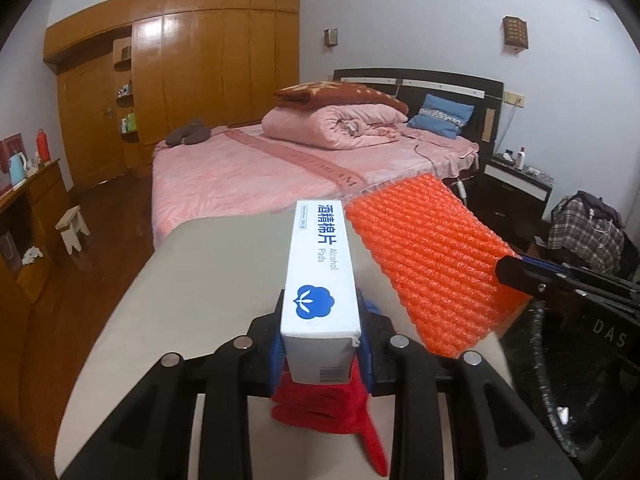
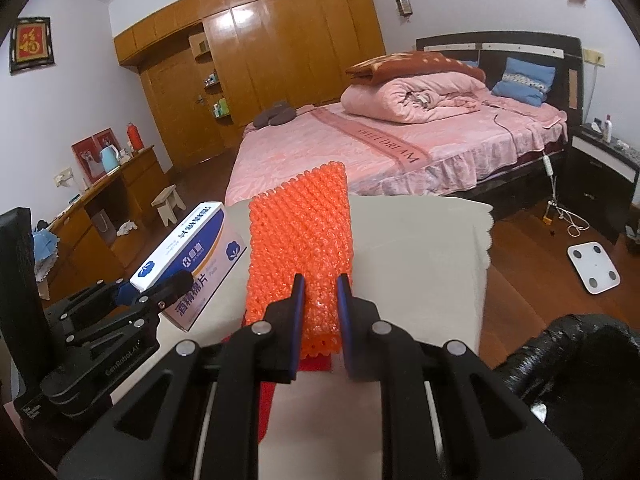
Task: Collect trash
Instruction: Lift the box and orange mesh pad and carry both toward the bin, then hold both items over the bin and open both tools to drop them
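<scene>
My left gripper (image 1: 320, 320) is shut on a white and blue box of alcohol pads (image 1: 318, 264), held above a beige table (image 1: 192, 280). The same box (image 2: 192, 264) shows at the left of the right wrist view, clamped in the left gripper (image 2: 160, 284). My right gripper (image 2: 320, 292) is shut on an orange foam net sleeve (image 2: 300, 240), which sticks up and forward from the jaws. In the left wrist view that sleeve (image 1: 428, 264) hangs to the right of the box, held by the right gripper (image 1: 508, 268). A red cloth (image 1: 320, 408) lies on the table under the box.
A black trash bag (image 2: 572, 360) gapes at the lower right beside the table (image 2: 420, 264). A pink bed (image 2: 400, 148) stands beyond the table. A wooden desk (image 2: 100, 208) and small stool (image 2: 168, 204) are at the left; a white scale (image 2: 594, 266) lies on the floor at right.
</scene>
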{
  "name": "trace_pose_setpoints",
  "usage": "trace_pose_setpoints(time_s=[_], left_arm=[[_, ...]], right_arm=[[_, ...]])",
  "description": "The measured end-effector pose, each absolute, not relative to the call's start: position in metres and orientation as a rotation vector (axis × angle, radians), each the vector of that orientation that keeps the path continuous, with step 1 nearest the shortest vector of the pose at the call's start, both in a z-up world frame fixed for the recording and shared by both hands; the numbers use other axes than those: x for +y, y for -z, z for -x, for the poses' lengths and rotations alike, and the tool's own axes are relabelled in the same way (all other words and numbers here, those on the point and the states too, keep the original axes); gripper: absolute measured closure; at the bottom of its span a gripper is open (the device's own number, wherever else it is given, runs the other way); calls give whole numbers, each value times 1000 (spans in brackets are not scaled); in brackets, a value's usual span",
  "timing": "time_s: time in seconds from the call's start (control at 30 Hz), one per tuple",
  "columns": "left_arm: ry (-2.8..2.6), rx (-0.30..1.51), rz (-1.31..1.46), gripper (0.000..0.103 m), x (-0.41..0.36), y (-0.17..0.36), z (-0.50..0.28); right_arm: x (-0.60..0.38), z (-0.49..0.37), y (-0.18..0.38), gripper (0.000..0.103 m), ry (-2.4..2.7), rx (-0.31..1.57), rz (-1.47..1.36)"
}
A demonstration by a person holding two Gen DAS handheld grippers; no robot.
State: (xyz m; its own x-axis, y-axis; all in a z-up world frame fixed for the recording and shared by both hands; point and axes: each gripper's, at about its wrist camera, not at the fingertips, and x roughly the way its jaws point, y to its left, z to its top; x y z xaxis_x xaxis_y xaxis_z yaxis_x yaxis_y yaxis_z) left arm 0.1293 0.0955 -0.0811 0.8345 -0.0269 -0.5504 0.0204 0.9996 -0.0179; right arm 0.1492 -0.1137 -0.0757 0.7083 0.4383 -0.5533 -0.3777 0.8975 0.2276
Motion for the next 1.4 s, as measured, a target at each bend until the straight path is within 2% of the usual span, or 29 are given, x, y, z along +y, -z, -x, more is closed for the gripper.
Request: trace_pose_setpoints(time_s=[1.4], left_arm=[[360,505,-75,74,-79,59,-73]], right_arm=[[-294,-44,69,88,-119,584,-161]])
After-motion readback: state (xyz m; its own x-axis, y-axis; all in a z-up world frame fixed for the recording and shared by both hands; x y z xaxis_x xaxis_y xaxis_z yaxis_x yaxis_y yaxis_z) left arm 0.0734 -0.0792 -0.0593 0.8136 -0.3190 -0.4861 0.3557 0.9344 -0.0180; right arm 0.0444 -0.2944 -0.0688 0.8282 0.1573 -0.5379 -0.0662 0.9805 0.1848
